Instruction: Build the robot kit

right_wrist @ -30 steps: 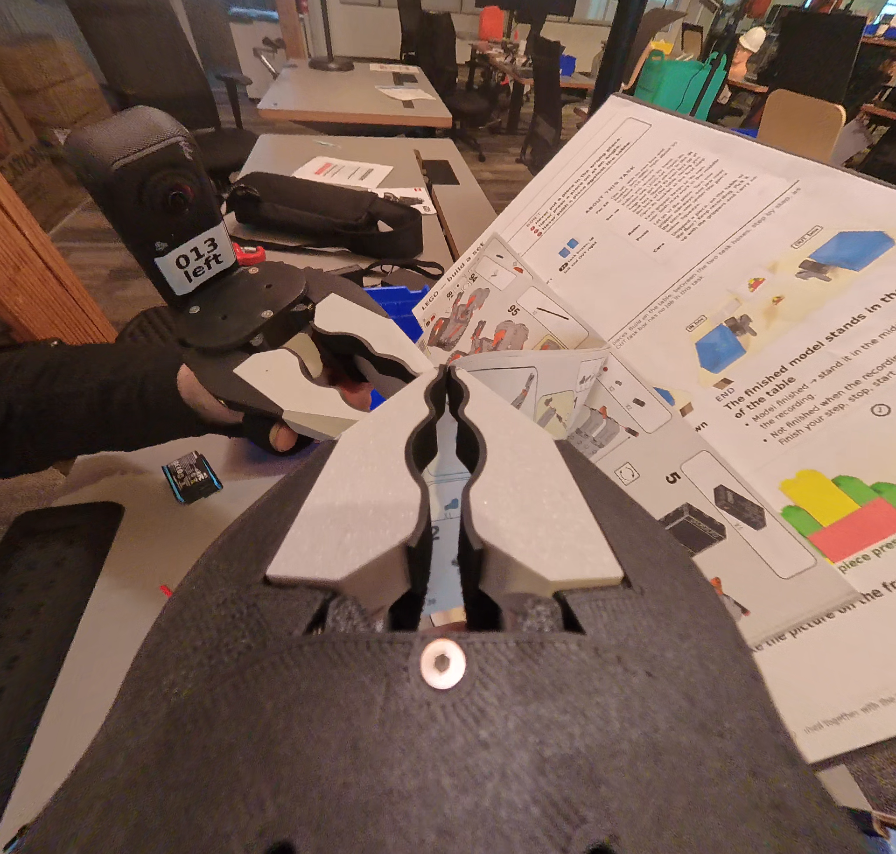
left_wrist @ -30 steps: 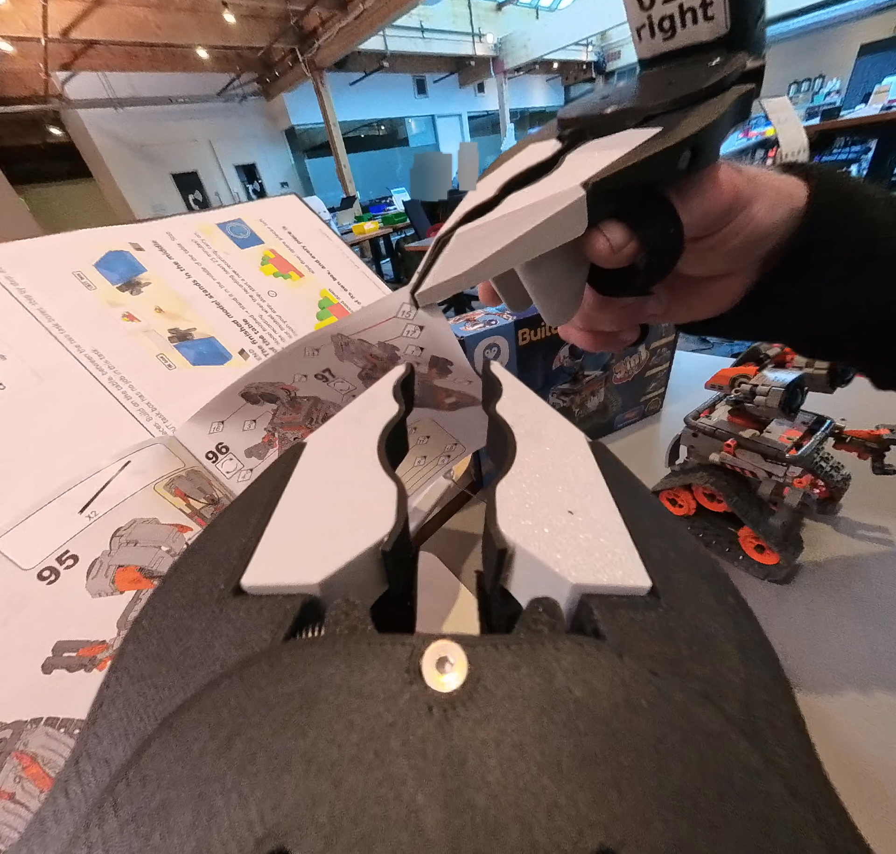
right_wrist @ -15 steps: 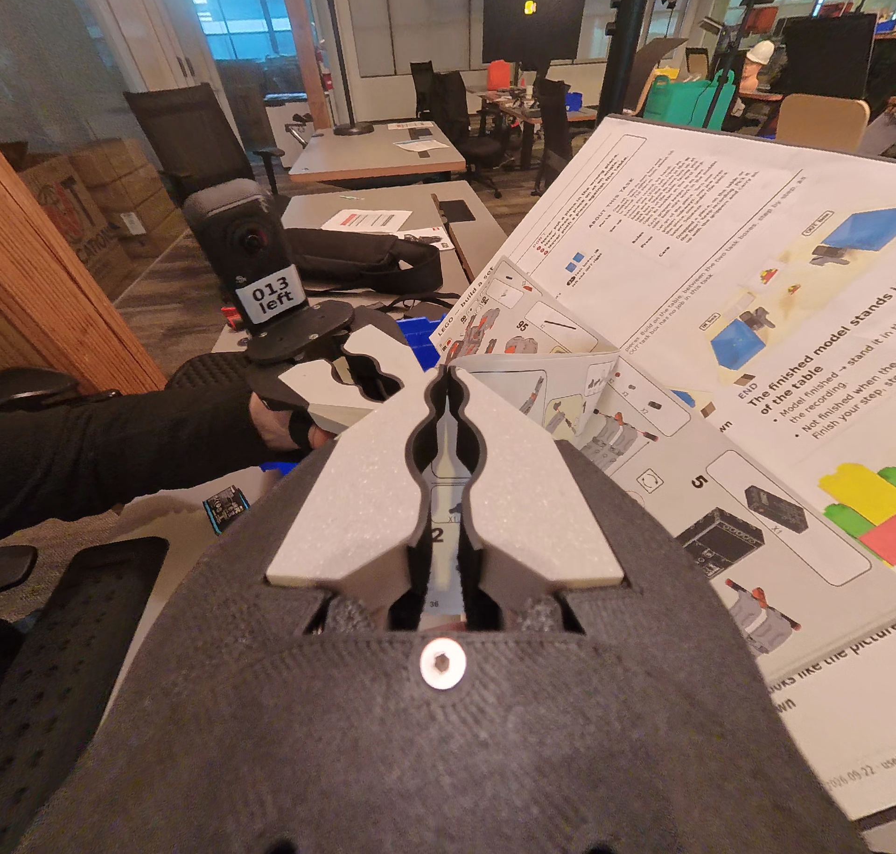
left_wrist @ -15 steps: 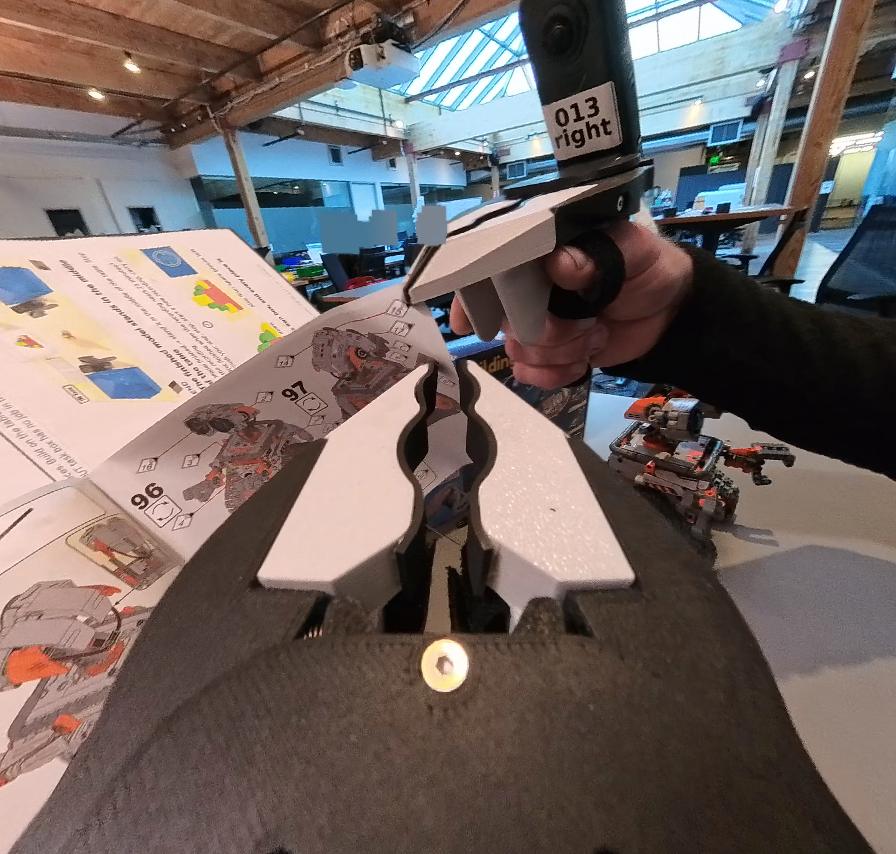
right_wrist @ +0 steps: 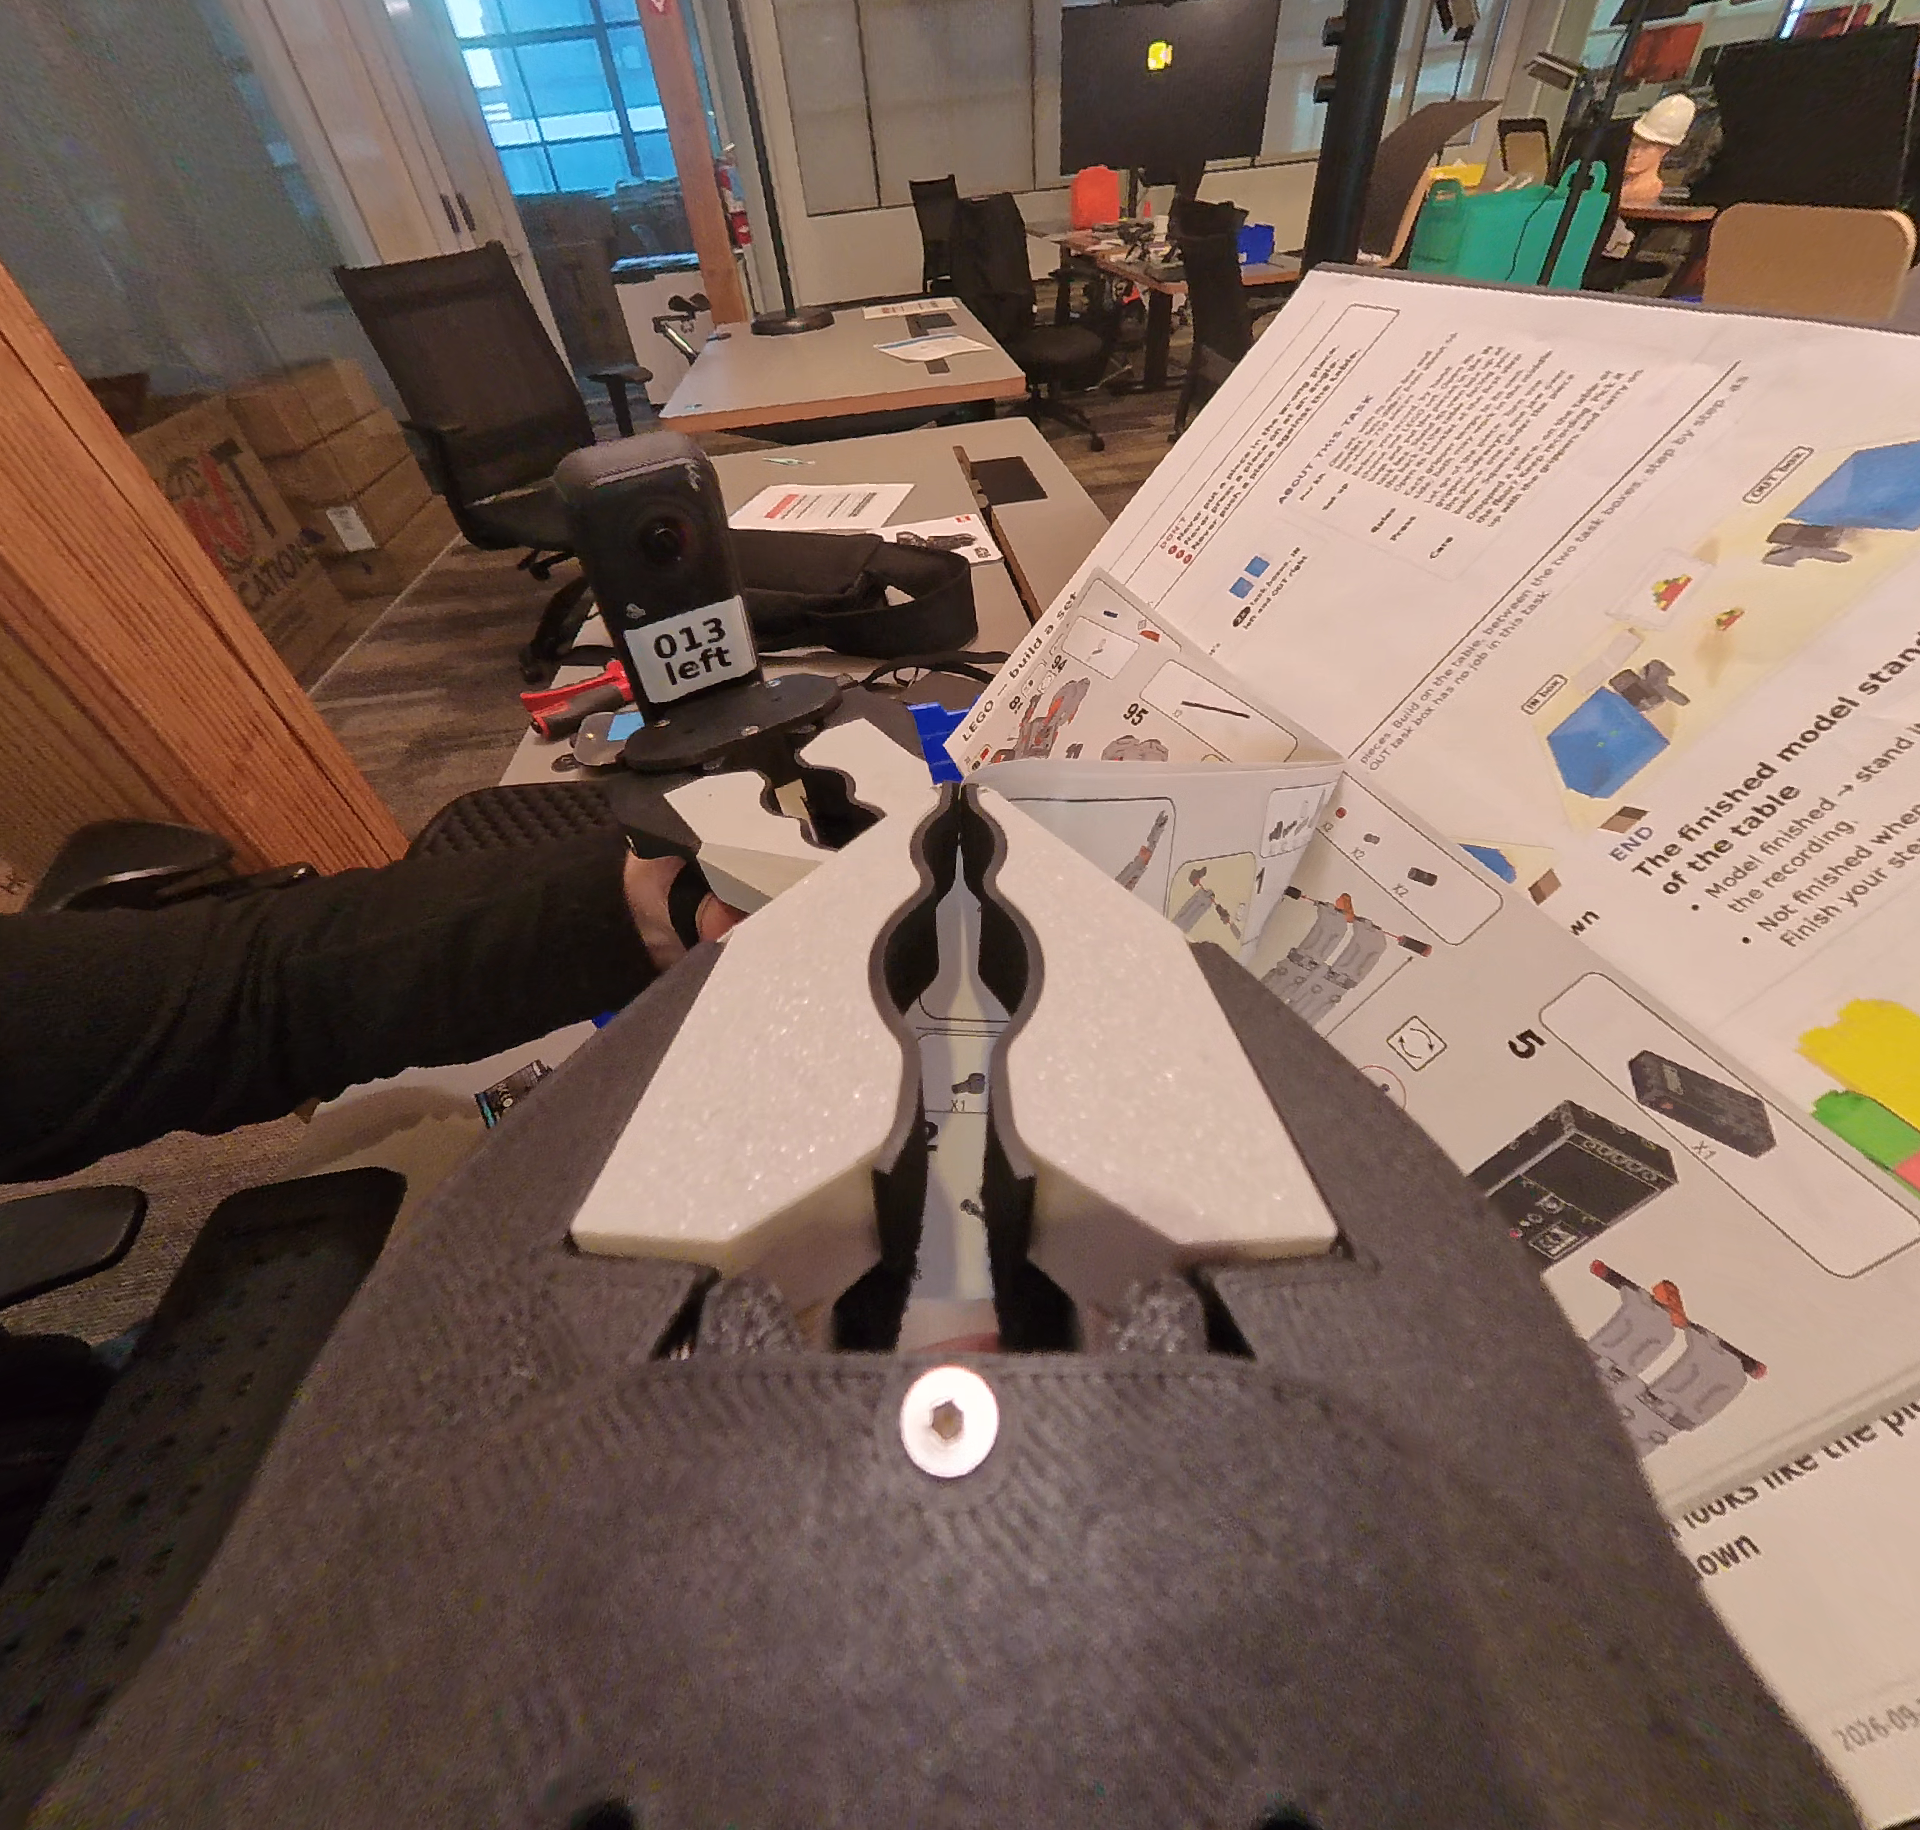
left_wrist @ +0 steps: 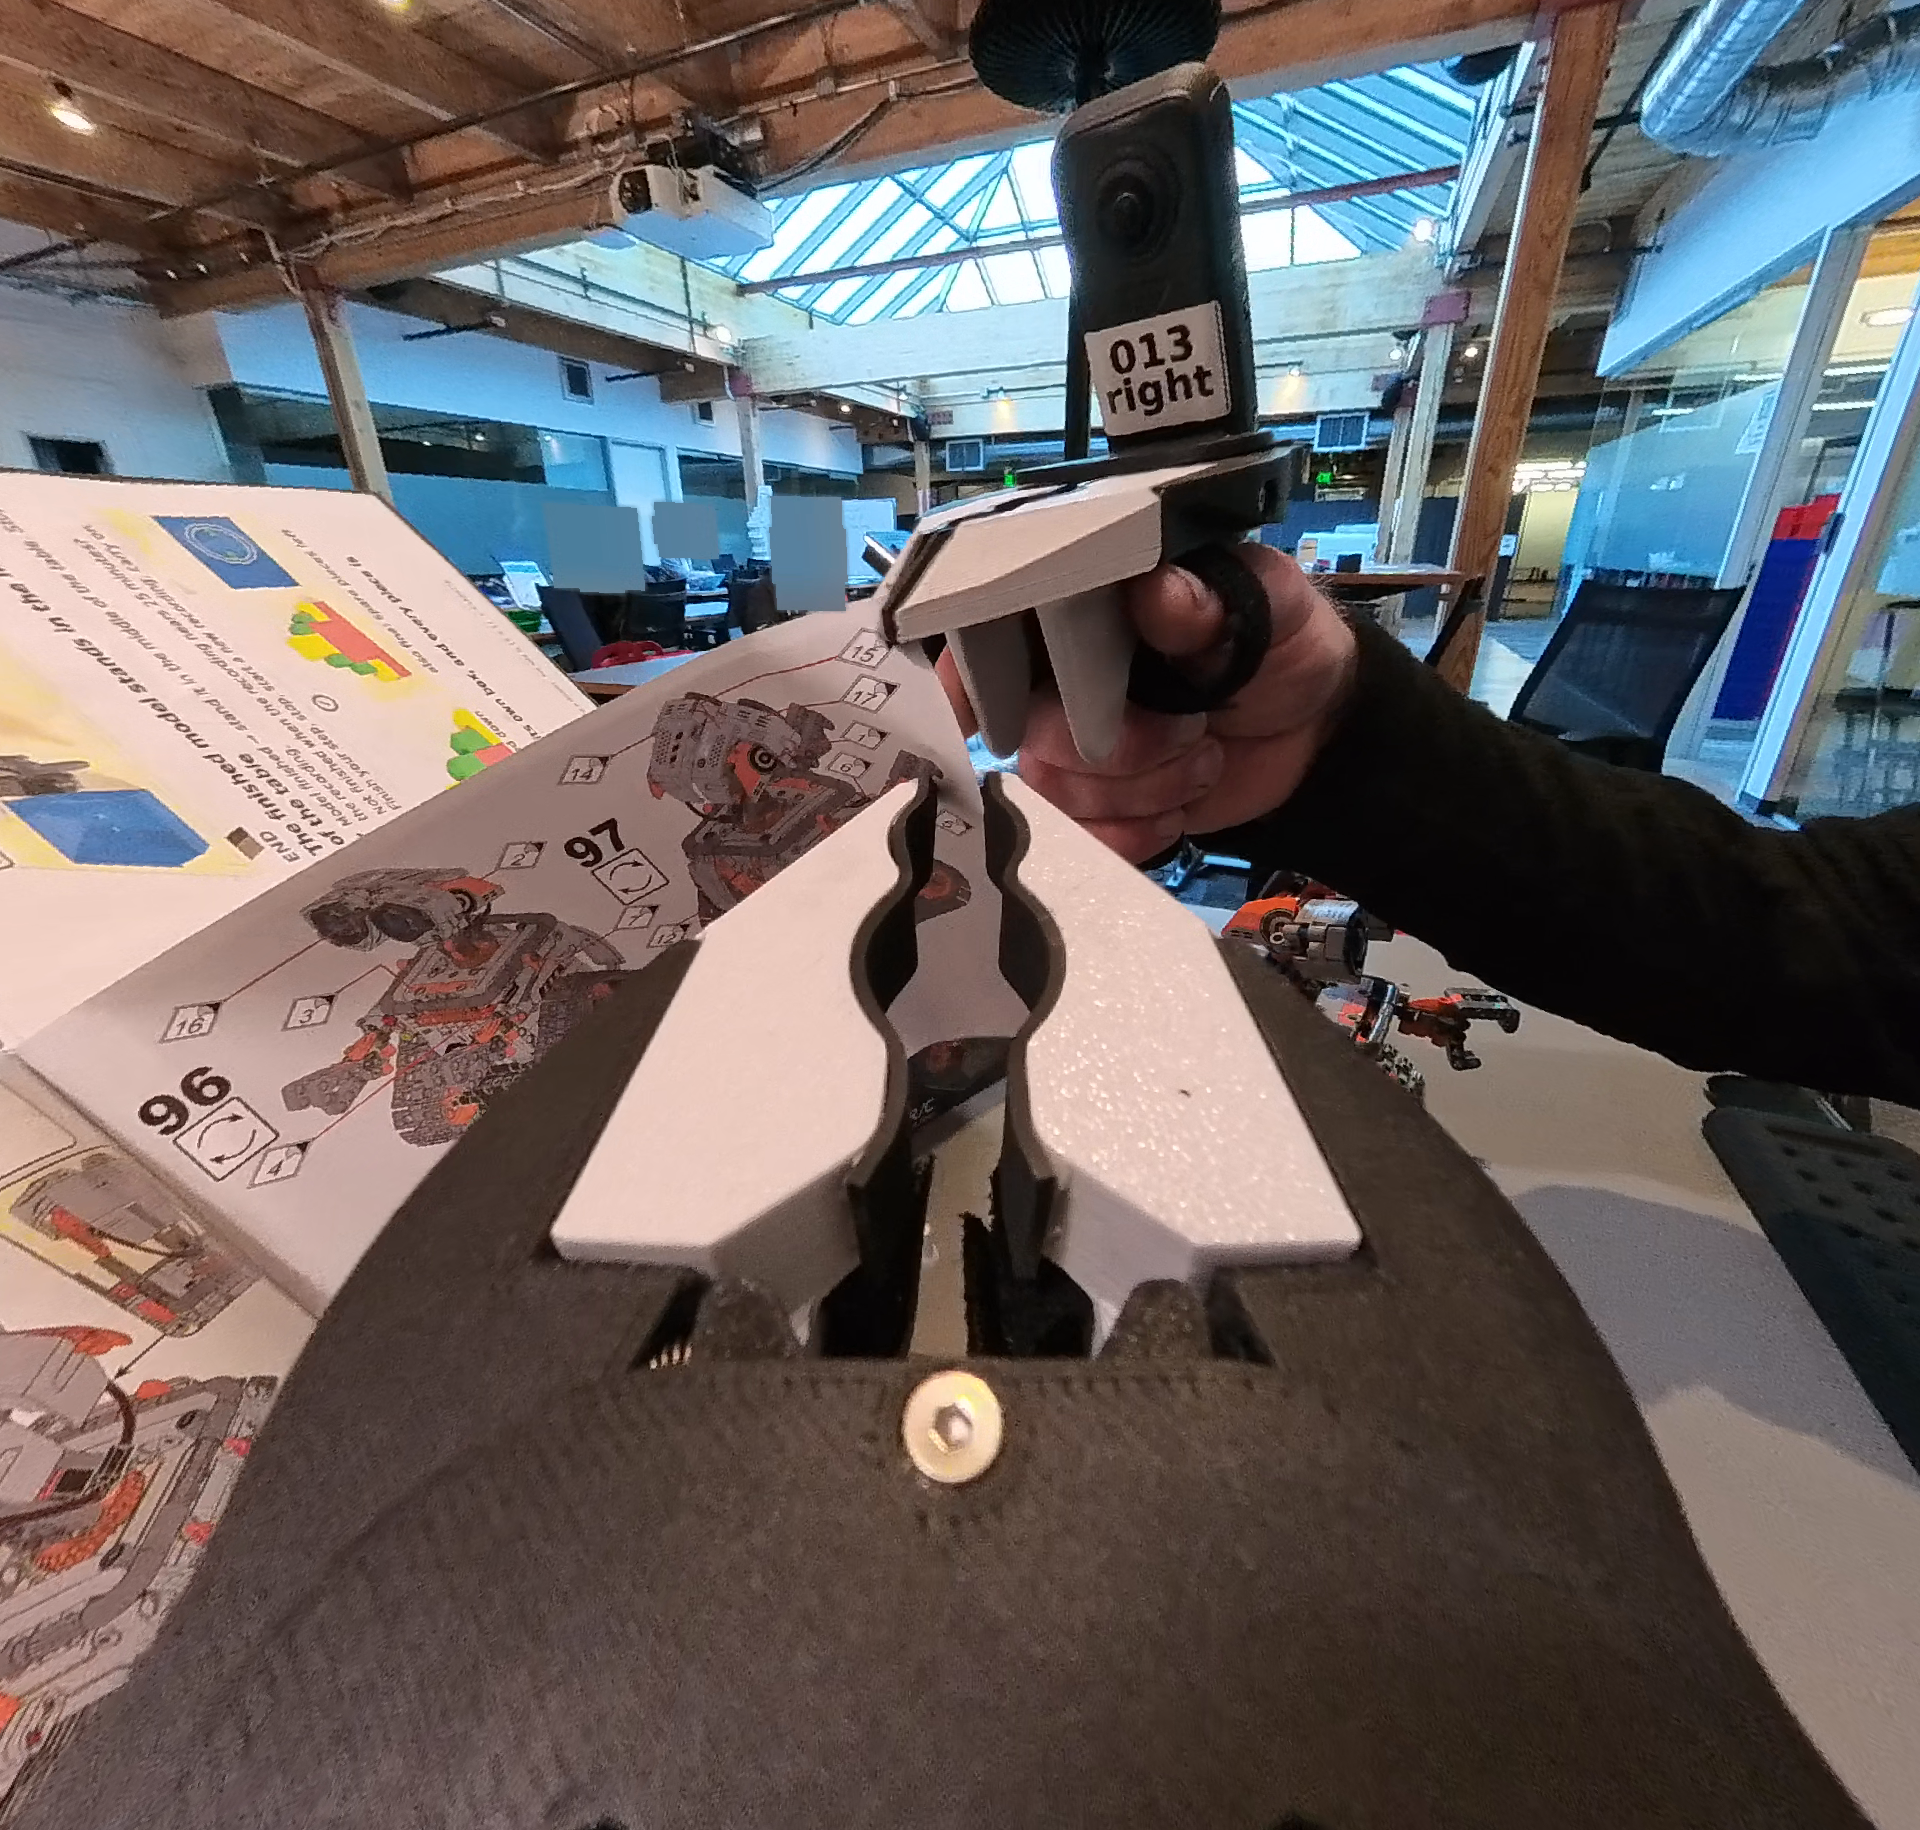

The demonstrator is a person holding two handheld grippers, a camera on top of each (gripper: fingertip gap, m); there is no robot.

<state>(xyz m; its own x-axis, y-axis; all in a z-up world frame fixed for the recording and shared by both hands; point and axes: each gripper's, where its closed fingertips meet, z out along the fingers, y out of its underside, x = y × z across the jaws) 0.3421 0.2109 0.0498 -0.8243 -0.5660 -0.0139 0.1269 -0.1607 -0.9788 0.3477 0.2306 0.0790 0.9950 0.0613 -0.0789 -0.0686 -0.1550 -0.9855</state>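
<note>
Plainly, the booklet page [left_wrist: 540, 907] was thin, light and limp, a sheet that would crease or tear if pulled hard; a hold at its free corner or outer edge looked safest, as it had no stiffness elsewhere. It was white paper printed with grey-and-orange model drawings and boxed step numbers, curling up from the open instruction booklet [right_wrist: 1621, 1136]; that lay on the large printed sheet [right_wrist: 1558, 492] propped behind it. The right gripper [left_wrist: 902, 604] was clamped on the page's top corner, at twelve o'clock in the left wrist view, a hand [left_wrist: 1226, 731] wrapped about its handle; in its own view the fingers met at the tips with paper showing between them. The left gripper [left_wrist: 961, 798] stood slightly apart, its tips just in front of the page's right edge; whether it touched the paper could not be told. At three o'clock, on the pale counter [left_wrist: 1621, 1365], stood a grey-and-orange tracked model [left_wrist: 1351, 980], partly hidden.
</note>
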